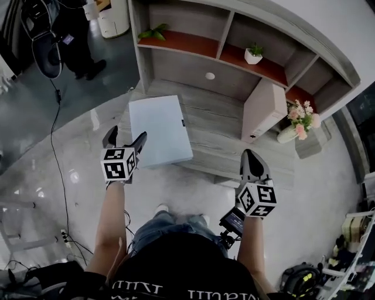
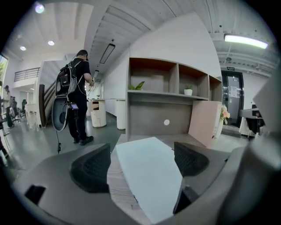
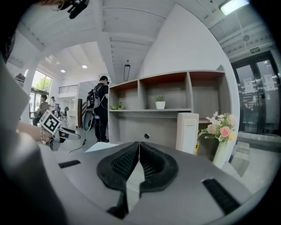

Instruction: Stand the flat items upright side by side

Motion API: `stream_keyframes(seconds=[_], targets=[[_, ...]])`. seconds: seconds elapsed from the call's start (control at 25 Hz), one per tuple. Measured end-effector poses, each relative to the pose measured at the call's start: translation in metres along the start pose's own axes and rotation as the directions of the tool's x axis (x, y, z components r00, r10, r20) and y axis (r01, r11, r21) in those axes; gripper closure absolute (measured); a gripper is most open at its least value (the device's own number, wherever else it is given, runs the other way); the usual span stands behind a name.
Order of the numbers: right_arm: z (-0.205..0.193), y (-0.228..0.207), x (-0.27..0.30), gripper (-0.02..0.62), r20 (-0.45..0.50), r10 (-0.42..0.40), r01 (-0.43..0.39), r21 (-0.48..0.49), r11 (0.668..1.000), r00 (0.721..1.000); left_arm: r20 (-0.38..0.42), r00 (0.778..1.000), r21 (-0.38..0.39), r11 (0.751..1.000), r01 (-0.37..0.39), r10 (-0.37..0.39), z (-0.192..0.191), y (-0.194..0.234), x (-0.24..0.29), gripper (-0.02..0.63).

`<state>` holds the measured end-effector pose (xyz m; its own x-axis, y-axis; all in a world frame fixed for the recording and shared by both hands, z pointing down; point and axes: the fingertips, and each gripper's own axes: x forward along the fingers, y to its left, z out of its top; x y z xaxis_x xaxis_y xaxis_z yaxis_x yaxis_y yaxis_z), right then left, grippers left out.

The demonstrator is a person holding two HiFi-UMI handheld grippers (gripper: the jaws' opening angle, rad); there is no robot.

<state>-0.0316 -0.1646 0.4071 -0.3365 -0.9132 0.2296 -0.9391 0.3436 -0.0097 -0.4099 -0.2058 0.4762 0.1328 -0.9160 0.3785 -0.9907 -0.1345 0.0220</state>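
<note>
A pale blue flat folder (image 1: 159,130) lies flat on the grey desk (image 1: 225,126), its near end over the desk's front edge. My left gripper (image 1: 125,139) stands open at the folder's near left corner. In the left gripper view the folder (image 2: 147,173) runs between the two pads without either one pressing on it. A pinkish binder (image 1: 263,110) stands upright at the desk's right, against the shelf unit, and shows in both gripper views (image 2: 204,121) (image 3: 187,131). My right gripper (image 1: 253,163) hangs shut and empty in front of the desk's right part (image 3: 138,147).
A vase of flowers (image 1: 299,122) stands right of the binder. Small potted plants (image 1: 254,54) sit on the shelves above the desk. A person with a backpack (image 2: 77,94) stands on the floor to the left, near a white bin (image 1: 112,17) and a cable.
</note>
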Motion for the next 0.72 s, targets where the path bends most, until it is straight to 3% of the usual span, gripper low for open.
stream_keyframes(seconds=[0.44, 0.72], targets=[[-0.025, 0.040, 0.011, 0.579, -0.086, -0.087, 0.085, -0.027, 0.996, 0.992, -0.210, 0.978, -0.019, 1.000, 0.004, -0.008, -0.070, 0.060, 0.067, 0.146], [-0.036, 0.049, 0.010, 0.580, -0.103, -0.122, 0.120, -0.029, 0.992, 0.987, -0.291, 0.956, -0.087, 0.993, -0.073, 0.045, -0.100, 0.080, 0.092, 0.194]])
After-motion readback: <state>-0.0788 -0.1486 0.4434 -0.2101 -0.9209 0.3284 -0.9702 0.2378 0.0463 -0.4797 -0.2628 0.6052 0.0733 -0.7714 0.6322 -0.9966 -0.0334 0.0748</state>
